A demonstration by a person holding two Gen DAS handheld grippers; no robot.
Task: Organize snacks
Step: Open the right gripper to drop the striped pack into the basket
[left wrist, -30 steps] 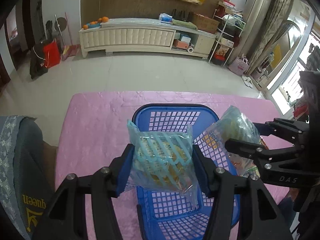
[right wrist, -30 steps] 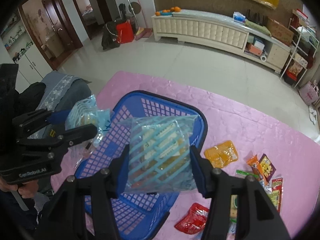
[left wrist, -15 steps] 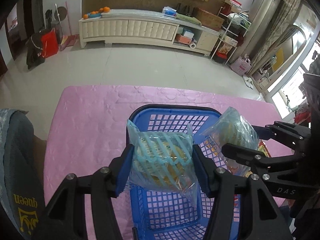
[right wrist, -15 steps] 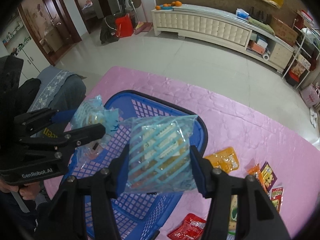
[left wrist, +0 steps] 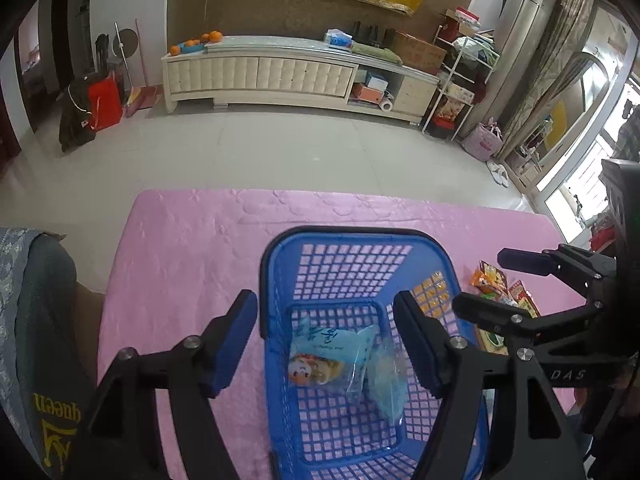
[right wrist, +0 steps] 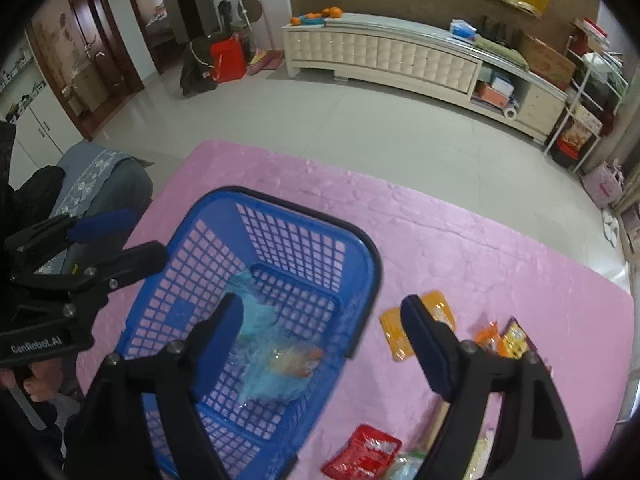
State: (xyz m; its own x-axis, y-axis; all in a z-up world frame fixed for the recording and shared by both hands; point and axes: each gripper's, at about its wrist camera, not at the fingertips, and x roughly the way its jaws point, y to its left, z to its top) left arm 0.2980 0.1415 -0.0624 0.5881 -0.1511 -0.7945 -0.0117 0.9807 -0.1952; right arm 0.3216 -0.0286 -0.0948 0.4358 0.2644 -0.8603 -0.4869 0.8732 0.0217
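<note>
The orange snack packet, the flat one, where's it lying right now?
In the right wrist view the orange snack packet lies flat on the pink tablecloth, just right of the blue basket, outside it, partly hidden behind the open right gripper.

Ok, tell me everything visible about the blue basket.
The blue basket is a rectangular plastic crate with lattice walls and floor, a dark rim, and walls that slope inward. It stands upright on the pink tablecloth. Two pale blue snack bags lie on its floor. Neither gripper touches it; other snacks lie on the cloth outside it.
</note>
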